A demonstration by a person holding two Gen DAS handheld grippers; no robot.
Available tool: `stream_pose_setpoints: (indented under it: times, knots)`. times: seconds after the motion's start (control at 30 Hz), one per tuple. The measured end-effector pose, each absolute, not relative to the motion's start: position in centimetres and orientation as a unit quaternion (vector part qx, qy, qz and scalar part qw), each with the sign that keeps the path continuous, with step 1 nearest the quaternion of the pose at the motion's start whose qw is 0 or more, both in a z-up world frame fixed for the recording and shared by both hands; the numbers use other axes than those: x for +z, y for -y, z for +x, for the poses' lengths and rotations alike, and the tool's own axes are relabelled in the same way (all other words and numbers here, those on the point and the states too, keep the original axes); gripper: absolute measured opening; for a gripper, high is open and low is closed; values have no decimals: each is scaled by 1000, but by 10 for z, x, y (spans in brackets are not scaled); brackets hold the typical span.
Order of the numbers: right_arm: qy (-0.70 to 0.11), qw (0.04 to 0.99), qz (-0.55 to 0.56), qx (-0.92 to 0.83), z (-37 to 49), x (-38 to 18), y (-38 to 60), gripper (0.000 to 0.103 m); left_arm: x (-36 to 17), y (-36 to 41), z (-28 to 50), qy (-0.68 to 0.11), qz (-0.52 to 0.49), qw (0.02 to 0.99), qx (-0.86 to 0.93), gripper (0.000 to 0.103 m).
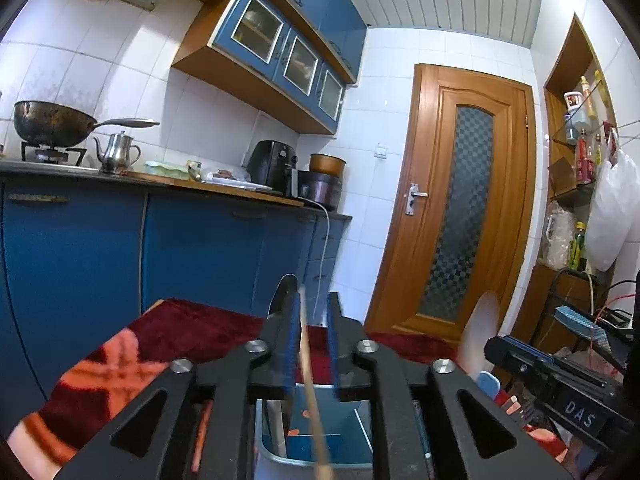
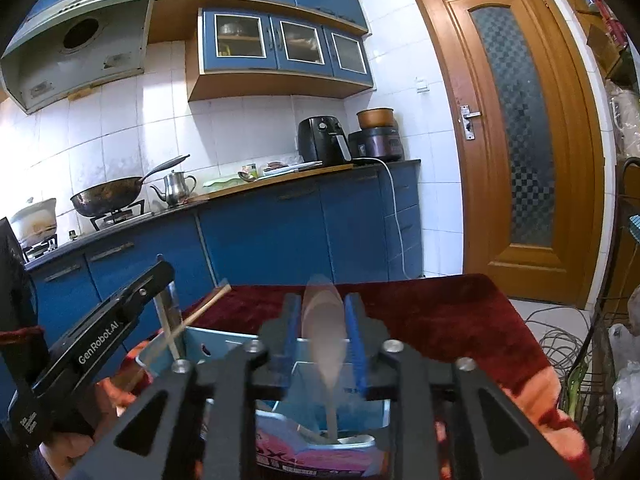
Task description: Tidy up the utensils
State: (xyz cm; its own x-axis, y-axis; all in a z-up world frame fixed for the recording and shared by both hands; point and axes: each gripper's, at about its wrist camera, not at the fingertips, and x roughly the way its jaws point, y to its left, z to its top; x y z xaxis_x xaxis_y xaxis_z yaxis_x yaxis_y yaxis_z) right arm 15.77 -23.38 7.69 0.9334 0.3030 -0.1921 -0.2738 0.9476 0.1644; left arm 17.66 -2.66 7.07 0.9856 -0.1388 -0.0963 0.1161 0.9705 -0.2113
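A thin wooden chopstick (image 1: pixel 310 364) stands loose between the left gripper (image 1: pixel 313 312) fingers, slightly parted. The right gripper (image 2: pixel 323 316) fingers (also parted) flank a blurred wooden spoon (image 2: pixel 324 328). Both utensils stand in a blue tin (image 2: pixel 224 346).

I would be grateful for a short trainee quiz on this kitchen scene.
1. True or false: a chopstick stands between the left gripper's fingers.
2. What is between the right gripper's fingers? A fork, B spoon, C knife.
3. In the right wrist view, which metal vessel stands just right of the wok?

Key: 1 true. 2 B. 3 the teapot.
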Motion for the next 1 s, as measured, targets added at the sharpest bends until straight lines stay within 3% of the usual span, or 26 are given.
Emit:
stream_pose_setpoints:
  times: [0.07,0.6,1.0]
  knots:
    - [-108,981,63,146,157,77,232,28,71,27,176,-56,-104,991,-65,31]
    - [-99,979,86,154,130,92,243,32,82,22,162,-79,-92,991,-64,31]
    - [-151,969,118,155,103,88,258,36,88,-2,132,-156,-66,984,-57,32]
